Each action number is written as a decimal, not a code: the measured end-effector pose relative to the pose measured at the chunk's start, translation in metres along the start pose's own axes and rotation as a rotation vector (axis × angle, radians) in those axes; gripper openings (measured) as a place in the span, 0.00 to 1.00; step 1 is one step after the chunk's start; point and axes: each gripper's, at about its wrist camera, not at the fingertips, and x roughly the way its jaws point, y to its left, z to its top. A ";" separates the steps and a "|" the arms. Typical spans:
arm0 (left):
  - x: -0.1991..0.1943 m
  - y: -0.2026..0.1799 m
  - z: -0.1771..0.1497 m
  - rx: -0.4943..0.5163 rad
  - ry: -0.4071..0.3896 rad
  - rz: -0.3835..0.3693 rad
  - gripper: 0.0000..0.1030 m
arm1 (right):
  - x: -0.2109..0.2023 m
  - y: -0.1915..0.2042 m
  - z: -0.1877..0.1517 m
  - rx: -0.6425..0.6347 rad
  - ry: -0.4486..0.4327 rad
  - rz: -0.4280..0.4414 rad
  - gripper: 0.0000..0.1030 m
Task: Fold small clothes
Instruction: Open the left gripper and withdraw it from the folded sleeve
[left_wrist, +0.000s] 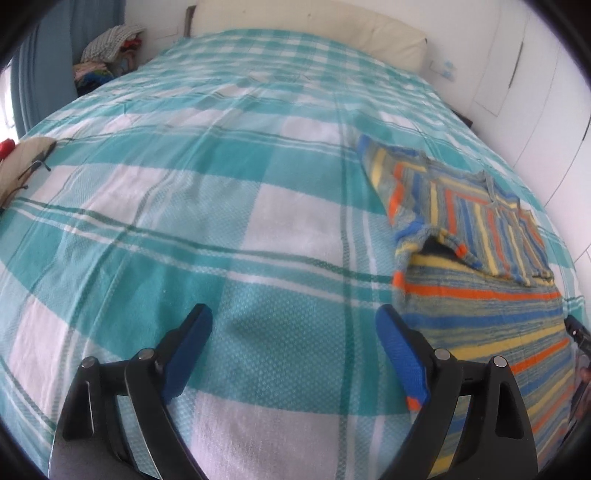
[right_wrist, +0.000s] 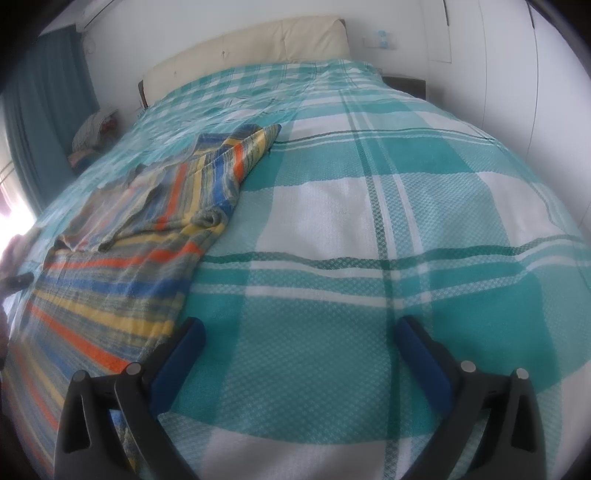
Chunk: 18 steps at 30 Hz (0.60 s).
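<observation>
A small striped knit sweater (left_wrist: 480, 258), in blue, orange, yellow and grey, lies flat on the bed, with its sleeves folded in over the body. In the left wrist view it is at the right; in the right wrist view the sweater (right_wrist: 129, 251) is at the left. My left gripper (left_wrist: 295, 332) is open and empty, just left of the sweater's hem. My right gripper (right_wrist: 301, 343) is open and empty, just right of the hem. The right gripper's tip (left_wrist: 580, 339) shows at the far right edge of the left wrist view.
The bed is covered by a teal and white checked blanket (left_wrist: 221, 184). A cream headboard (right_wrist: 251, 44) stands at the far end. A pile of clothes (left_wrist: 107, 55) sits by the curtain at the far left. White wardrobe doors (right_wrist: 517, 74) line the right side.
</observation>
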 end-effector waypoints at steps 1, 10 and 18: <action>0.000 0.003 0.001 -0.011 -0.011 0.010 0.93 | 0.000 0.001 0.000 -0.003 0.002 -0.004 0.99; 0.023 0.013 -0.002 -0.070 0.060 0.053 0.96 | 0.000 0.003 -0.001 -0.013 0.003 -0.019 0.99; 0.032 0.000 -0.011 0.026 0.081 0.107 1.00 | -0.001 0.001 -0.002 -0.005 -0.004 -0.008 0.99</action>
